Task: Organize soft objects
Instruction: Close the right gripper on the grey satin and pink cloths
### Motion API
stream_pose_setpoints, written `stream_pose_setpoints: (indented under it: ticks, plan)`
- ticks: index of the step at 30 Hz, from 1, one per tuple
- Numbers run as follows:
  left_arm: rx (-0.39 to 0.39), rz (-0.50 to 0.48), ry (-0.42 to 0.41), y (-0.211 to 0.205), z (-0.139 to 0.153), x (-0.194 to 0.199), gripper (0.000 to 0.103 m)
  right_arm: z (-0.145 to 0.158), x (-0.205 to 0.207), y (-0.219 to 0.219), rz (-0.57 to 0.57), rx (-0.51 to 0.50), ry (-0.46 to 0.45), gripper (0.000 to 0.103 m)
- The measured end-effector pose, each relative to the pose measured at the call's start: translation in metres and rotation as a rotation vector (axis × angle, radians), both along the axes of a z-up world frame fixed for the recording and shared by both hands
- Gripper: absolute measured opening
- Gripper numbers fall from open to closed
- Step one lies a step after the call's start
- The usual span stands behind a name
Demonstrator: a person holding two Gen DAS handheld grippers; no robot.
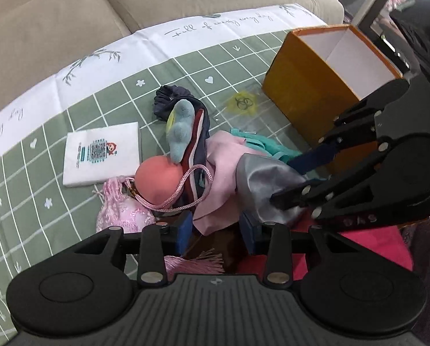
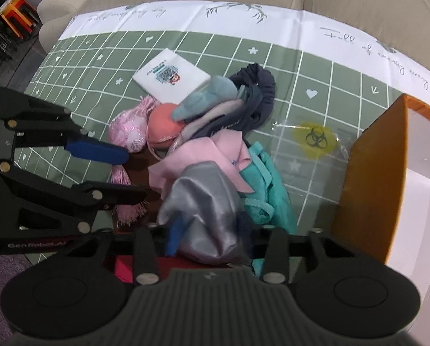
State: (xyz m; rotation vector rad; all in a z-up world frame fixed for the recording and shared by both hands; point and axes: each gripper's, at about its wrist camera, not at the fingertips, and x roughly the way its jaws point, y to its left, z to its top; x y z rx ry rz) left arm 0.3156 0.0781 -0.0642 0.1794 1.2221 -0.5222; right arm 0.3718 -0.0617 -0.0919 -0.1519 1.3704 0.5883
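Observation:
A pile of soft things lies on the green checked tablecloth [image 1: 70, 132]: a silver satin cloth [image 1: 261, 178], a pink cloth [image 1: 223, 161], a teal bag [image 1: 272, 147], a coral ball [image 1: 157, 178], a blue plush [image 1: 181, 132], a dark scrunchie [image 1: 168, 98] and a pink drawstring pouch [image 1: 122, 210]. My right gripper [image 2: 212, 239] has its jaws around the silver satin cloth [image 2: 206, 207]; it also shows in the left wrist view [image 1: 298, 181]. My left gripper [image 1: 217, 230] is open over the pink cloth's near edge and holds nothing; it shows in the right wrist view [image 2: 122, 173].
An open orange box [image 1: 310, 86] with a white inside stands at the right of the pile. A clear bag with a yellow biohazard mark [image 1: 243, 102] lies before it. A white tissue pack [image 1: 102, 152] lies left. A beige sofa [image 1: 70, 14] runs behind the table.

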Motion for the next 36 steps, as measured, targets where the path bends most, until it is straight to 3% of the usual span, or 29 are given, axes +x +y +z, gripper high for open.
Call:
stream_pose_setpoints:
  ticks: [2, 6, 11, 14, 17, 19, 22, 27, 36]
  plan:
    - [0.022, -0.028, -0.018, -0.003, -0.002, 0.0, 0.045, -0.001, 0.0, -0.001, 0.009, -0.006, -0.001, 0.016]
    - [0.041, -0.058, -0.028, -0.009, -0.008, 0.002, 0.045, 0.0, 0.004, -0.007, 0.008, -0.005, -0.007, 0.0]
    - [0.043, -0.023, 0.009, -0.012, -0.019, 0.009, 0.045, 0.0, 0.008, -0.011, -0.014, -0.022, -0.019, 0.0]
    - [0.039, 0.017, 0.043, -0.012, -0.025, 0.012, 0.039, -0.003, 0.008, -0.011, -0.009, -0.026, -0.014, 0.0]
    - [0.053, 0.047, 0.046, -0.011, -0.034, 0.015, 0.029, -0.004, 0.008, -0.009, -0.006, -0.025, -0.012, 0.0]
    - [0.044, 0.049, 0.049, -0.012, -0.038, 0.015, 0.01, -0.005, 0.006, -0.009, -0.003, -0.025, -0.014, 0.0]
    - [0.055, 0.053, 0.035, -0.012, -0.039, 0.014, 0.0, -0.004, 0.005, -0.009, 0.0, -0.027, -0.015, 0.0]
    - [0.033, 0.073, 0.034, -0.009, -0.026, 0.011, 0.0, 0.003, 0.003, -0.011, -0.004, -0.021, -0.024, 0.0]
    - [0.001, 0.063, -0.033, -0.01, 0.028, -0.002, 0.0, 0.035, -0.008, -0.015, -0.015, 0.017, -0.047, 0.0]
